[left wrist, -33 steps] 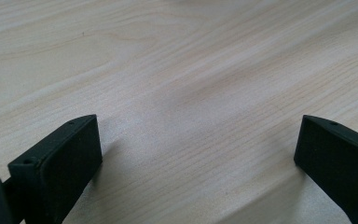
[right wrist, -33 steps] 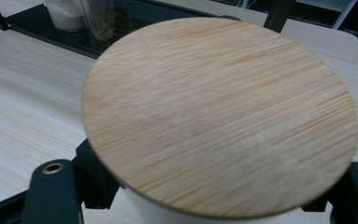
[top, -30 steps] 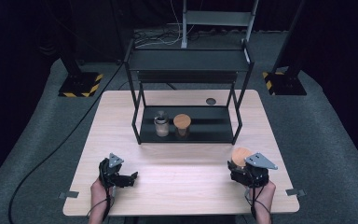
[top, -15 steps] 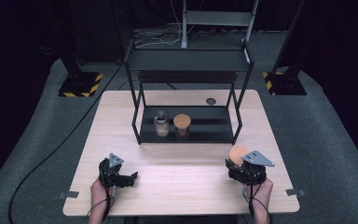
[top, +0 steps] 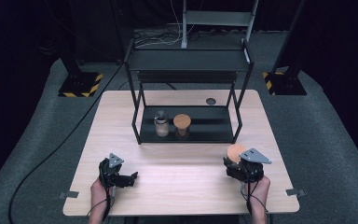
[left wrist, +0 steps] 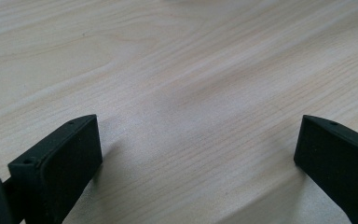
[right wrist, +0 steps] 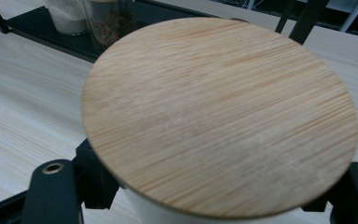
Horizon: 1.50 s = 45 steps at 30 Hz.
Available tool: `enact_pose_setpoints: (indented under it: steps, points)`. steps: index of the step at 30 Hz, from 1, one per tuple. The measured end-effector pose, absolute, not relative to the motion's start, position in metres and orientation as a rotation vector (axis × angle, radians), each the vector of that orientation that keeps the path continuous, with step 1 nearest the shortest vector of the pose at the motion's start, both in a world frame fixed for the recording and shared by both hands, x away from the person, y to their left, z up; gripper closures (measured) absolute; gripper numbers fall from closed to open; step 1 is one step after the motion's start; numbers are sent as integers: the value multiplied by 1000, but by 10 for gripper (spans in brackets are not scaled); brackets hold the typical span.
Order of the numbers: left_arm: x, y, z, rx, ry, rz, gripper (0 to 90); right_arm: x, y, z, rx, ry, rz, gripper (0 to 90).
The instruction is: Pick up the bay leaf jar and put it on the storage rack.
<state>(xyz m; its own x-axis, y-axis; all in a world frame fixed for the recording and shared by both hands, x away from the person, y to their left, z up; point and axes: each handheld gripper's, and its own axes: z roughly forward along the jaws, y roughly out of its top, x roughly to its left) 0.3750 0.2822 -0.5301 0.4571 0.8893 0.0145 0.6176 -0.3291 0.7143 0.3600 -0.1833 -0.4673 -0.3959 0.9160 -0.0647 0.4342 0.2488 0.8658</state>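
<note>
Right gripper view puts the jar's bamboo lid [right wrist: 220, 116] straight ahead of our own jaws, which stand one at each side of the white body [right wrist: 168, 215] just under the lid's overhang and press on it: we judge the right gripper [top: 237, 164] clamped on the jar [top: 236, 152]. From above, the jar sits at the tip of that gripper, near the table's [top: 186, 172] right front corner, well short of the black rack [top: 186, 130] beyond it, where two other jars [top: 161, 125] [top: 182, 125] stand on the lower shelf.

We take the body for glazed ceramic or glass: stiff, smooth and likely slippery under rubber pads, and breakable if it drops. Whether it is full we cannot tell, so we would treat it as moderately heavy. The lid is wider than the body and probably only seated, so it is no place to grip; it could lift off. The better hold is where we are now, on the wall below the lid, square to the sides and kept upright.

Our left gripper [top: 121, 178] rests over bare wood, jaws spread wide with nothing between them.
</note>
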Motion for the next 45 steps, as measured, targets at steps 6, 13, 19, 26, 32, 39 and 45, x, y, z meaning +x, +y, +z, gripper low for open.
enact_pose_setpoints:
  steps: [6,13,19,26,32,39,45]
  points:
    - [375,282,-530,2065,1252,542,3,363,-182,-467,1222,1945,1076,248]
    - [375,282,-530,2065,1251,545,3,366,-181,-468,1224,1949,1074,248]
    - [375,282,-530,2065,1252,544,3,369,-181,-468,1226,1950,1077,248]
    - [375,282,-530,2062,1253,541,3,373,-179,-467,1225,1954,1076,248]
    - [375,283,-530,2063,1254,538,3,377,-178,-467,1222,1960,1073,248]
    - [375,282,-530,2063,1253,540,3,380,-177,-466,1221,1959,1075,248]
    - [375,282,-530,2062,1254,539,3,383,-176,-466,1223,1962,1072,248]
